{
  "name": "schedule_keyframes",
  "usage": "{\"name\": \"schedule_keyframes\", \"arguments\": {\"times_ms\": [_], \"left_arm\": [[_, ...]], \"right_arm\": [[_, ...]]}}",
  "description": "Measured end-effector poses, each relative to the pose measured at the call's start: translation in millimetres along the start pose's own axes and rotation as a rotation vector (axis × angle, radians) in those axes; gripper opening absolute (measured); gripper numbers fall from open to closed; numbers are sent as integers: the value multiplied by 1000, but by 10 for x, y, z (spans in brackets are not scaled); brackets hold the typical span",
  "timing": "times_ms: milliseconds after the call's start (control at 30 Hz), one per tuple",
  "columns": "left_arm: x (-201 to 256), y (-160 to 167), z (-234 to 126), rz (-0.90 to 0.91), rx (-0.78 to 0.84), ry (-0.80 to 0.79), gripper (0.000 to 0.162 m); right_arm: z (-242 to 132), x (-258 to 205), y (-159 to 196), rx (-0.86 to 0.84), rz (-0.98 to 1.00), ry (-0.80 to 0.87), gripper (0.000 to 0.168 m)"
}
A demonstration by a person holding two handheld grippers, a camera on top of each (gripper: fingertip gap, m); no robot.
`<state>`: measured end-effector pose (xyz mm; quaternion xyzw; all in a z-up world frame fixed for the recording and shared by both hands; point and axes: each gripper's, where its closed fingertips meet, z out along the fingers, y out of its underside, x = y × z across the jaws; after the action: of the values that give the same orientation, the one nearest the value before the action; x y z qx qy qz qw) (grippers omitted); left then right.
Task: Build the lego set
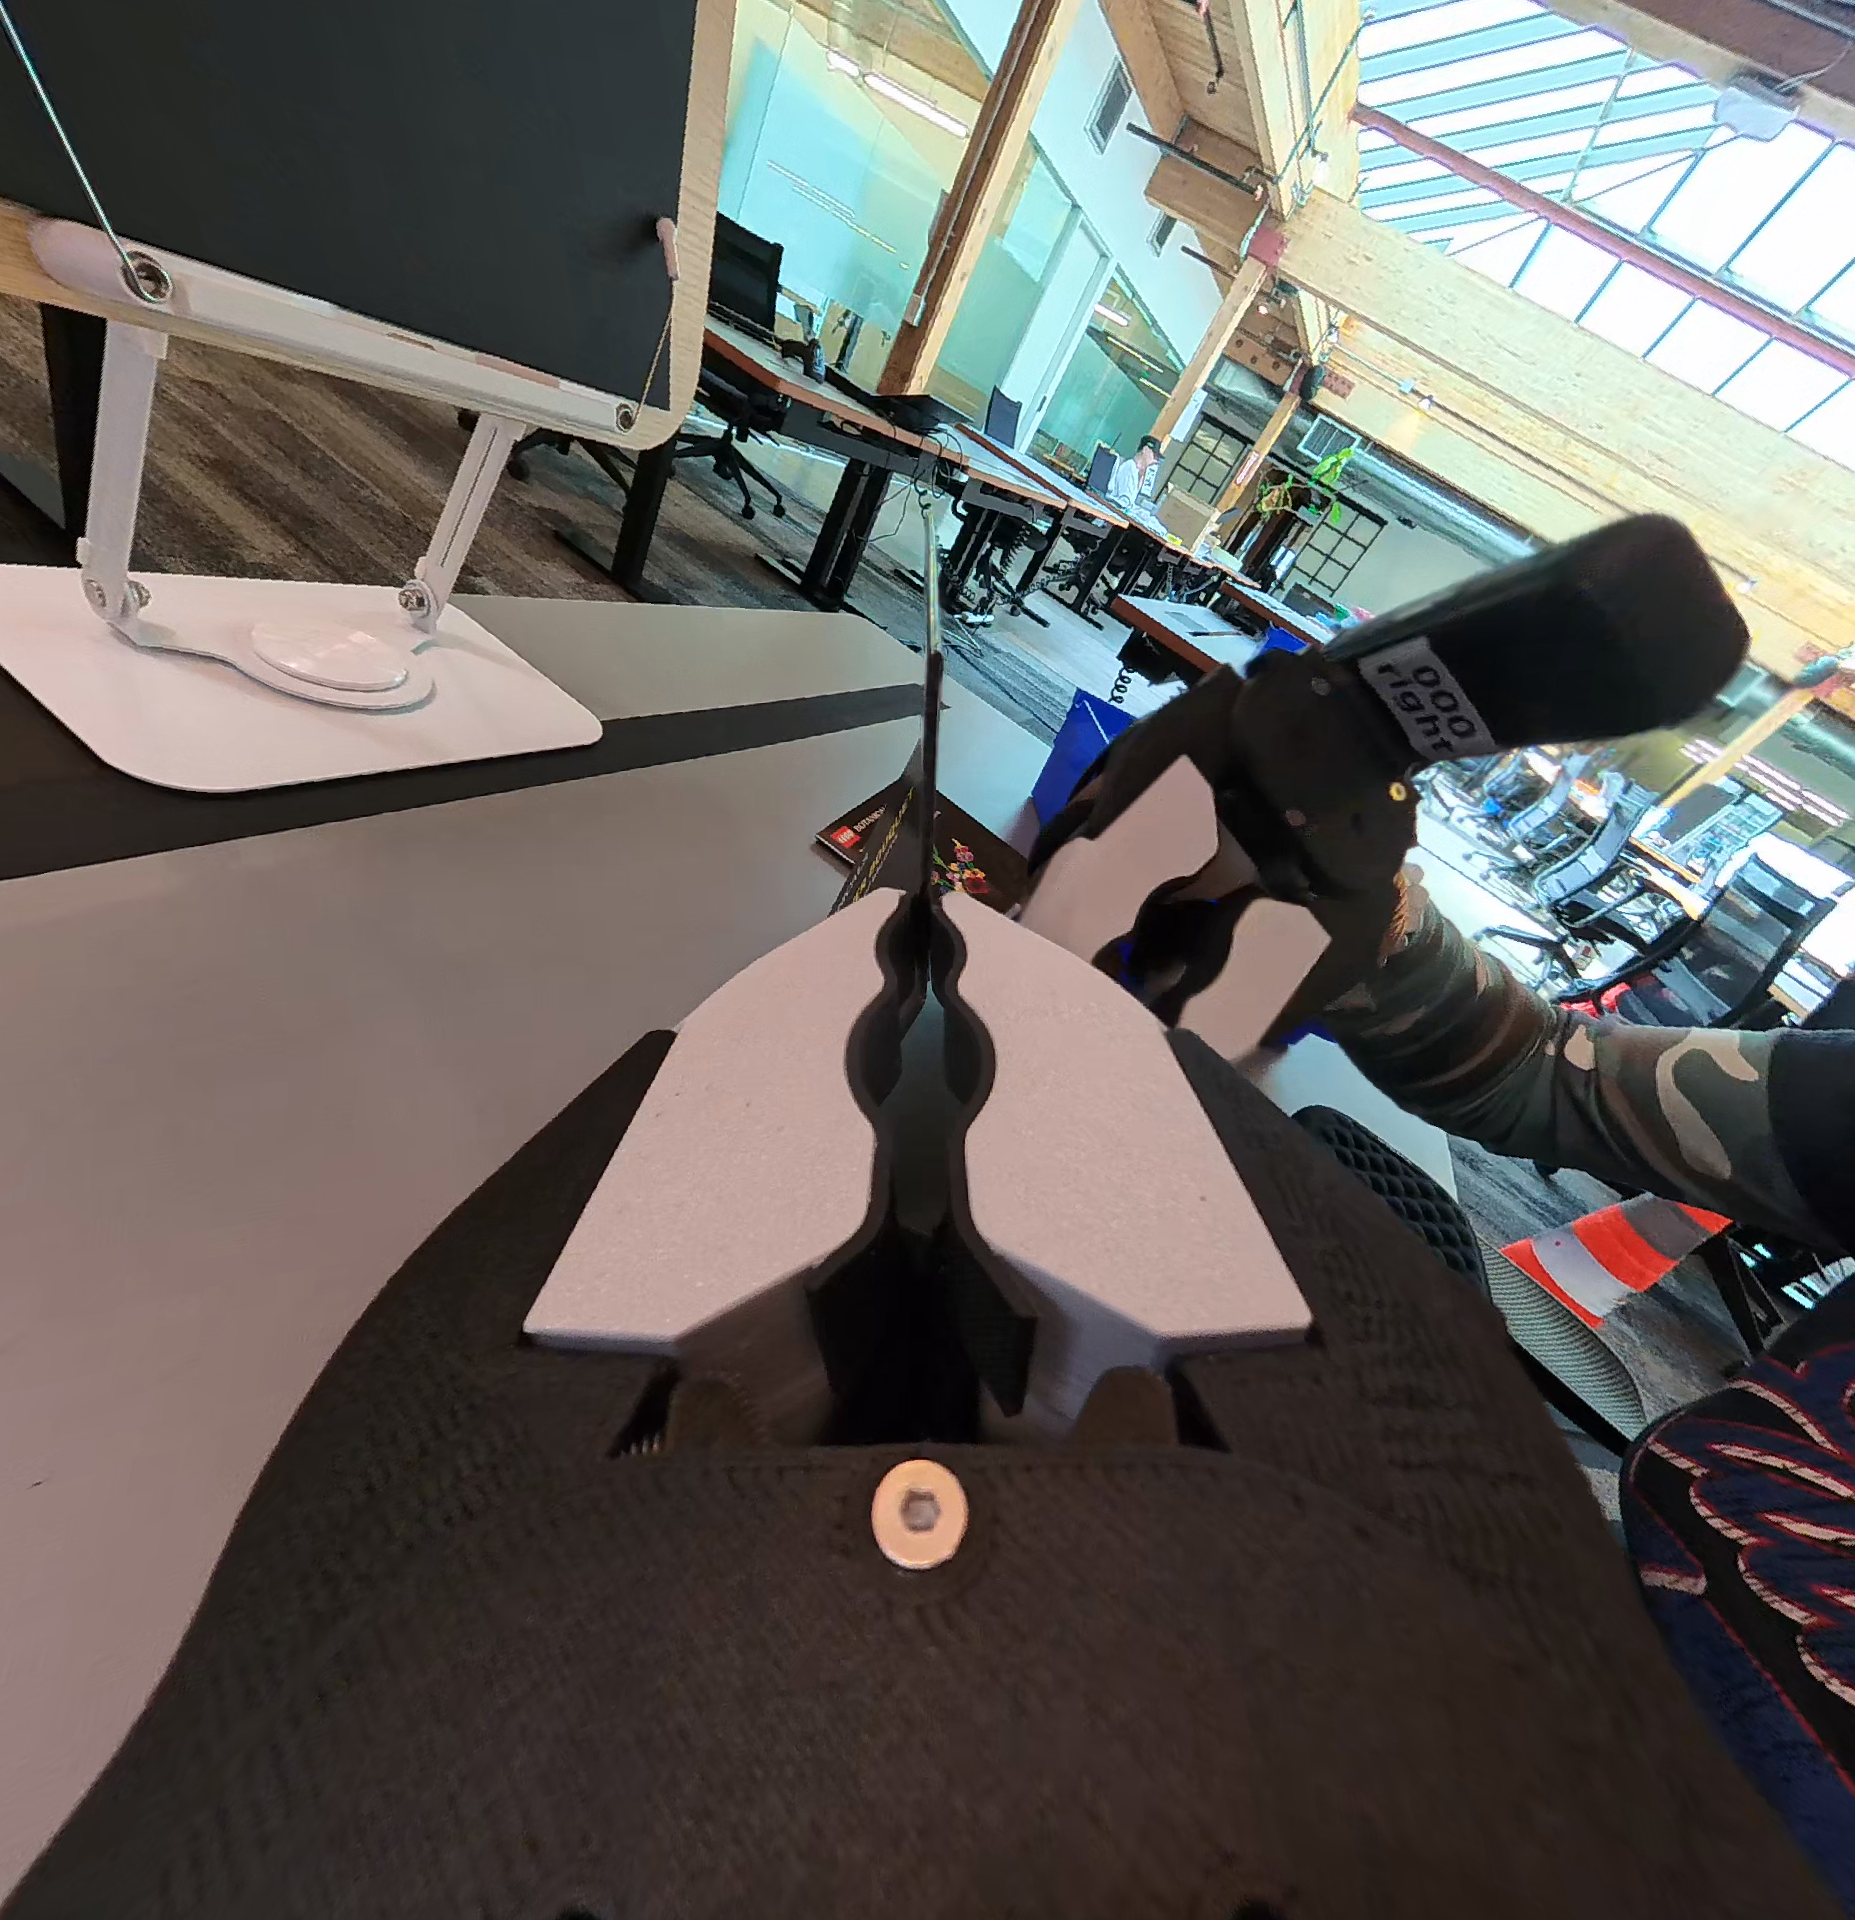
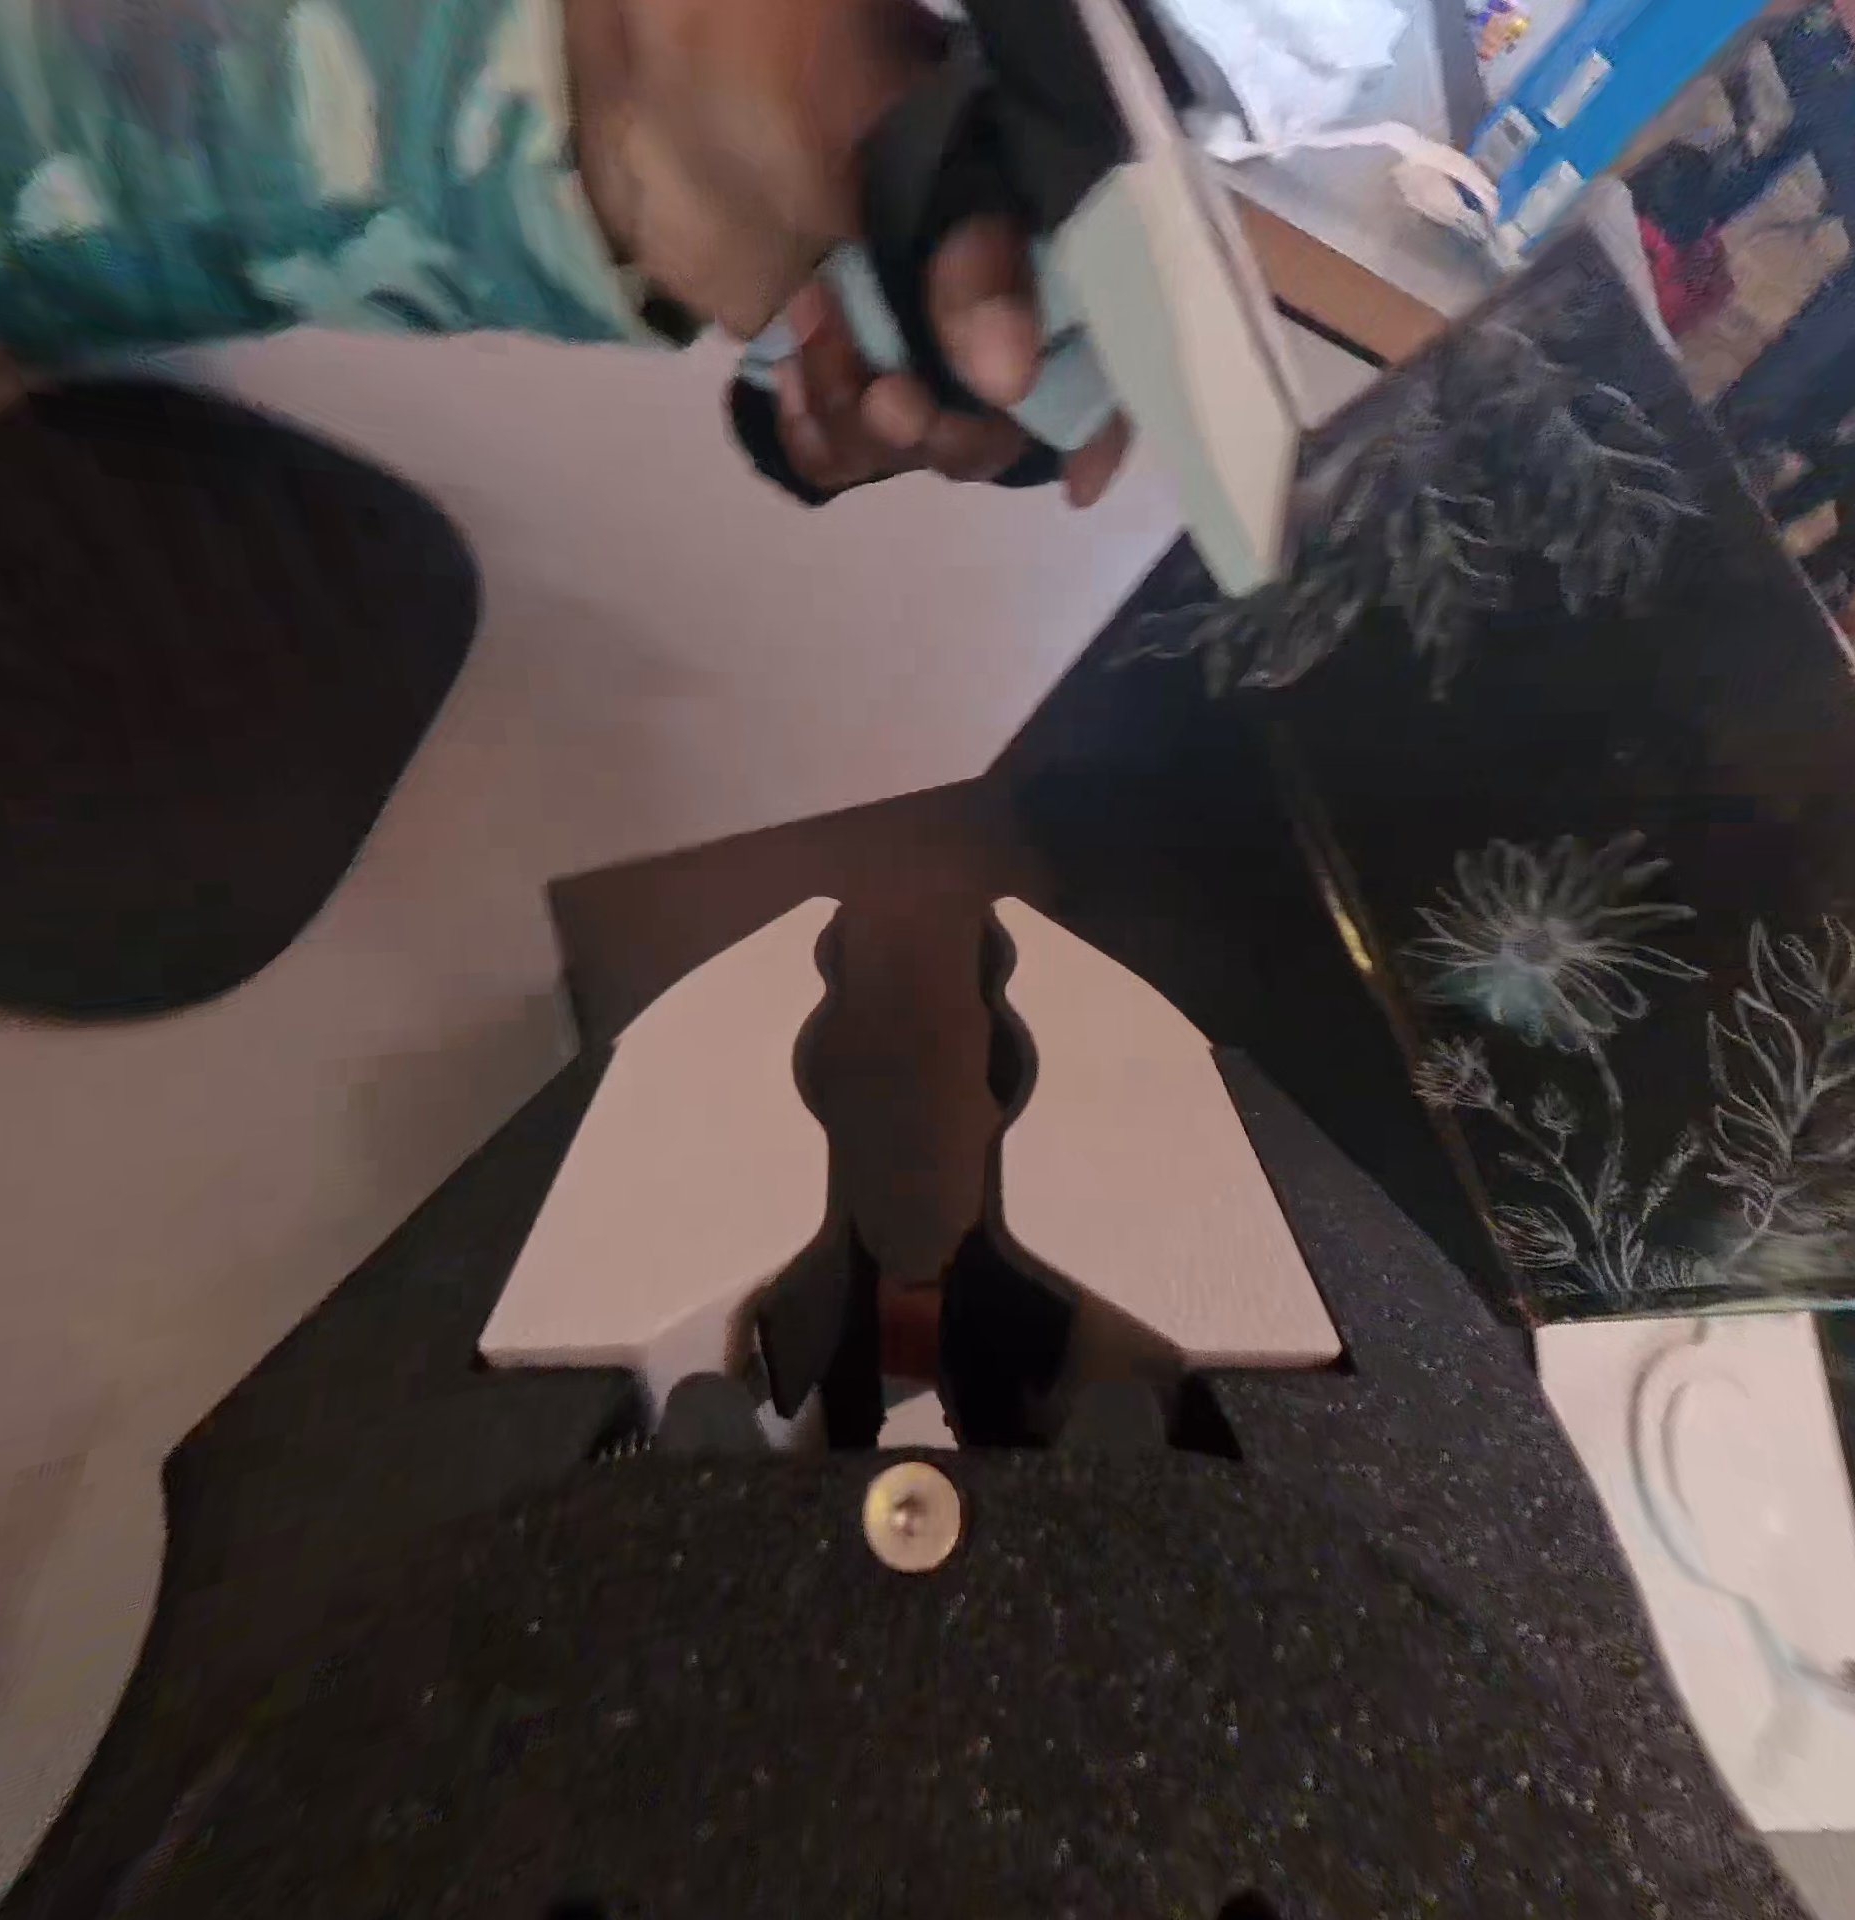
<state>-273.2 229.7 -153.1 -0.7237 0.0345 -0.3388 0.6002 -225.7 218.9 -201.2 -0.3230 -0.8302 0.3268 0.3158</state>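
Two claws on one black box: left claw [image 1: 928, 914] pinches its thin flap [image 1: 931, 665]; right claw [image 2: 915, 914] stands part open, empty, over the box [image 2: 1525, 727]. Uneven pulling may tear the flap.

Left wrist view low over the bench [image 1: 279, 987], facing out across the office, right wrist view close above the bench, tilted and blurred, both share the box [image 2: 1525, 831].
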Motion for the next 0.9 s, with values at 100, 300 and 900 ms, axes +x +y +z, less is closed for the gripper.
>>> {"name": "schedule_keyframes", "arguments": {"times_ms": [100,300,900], "left_arm": [[-24,-14,-10,-4,10,-10,2],[-120,-48,-62,-16,28,-30,2],[-291,-96,-136,-29,63,-73,1]], "right_arm": [[157,134,131,-100,74,43,19],[267,61,196,-135,151,-24,15],[595,-27,49,-266,249,-125,38]]}}
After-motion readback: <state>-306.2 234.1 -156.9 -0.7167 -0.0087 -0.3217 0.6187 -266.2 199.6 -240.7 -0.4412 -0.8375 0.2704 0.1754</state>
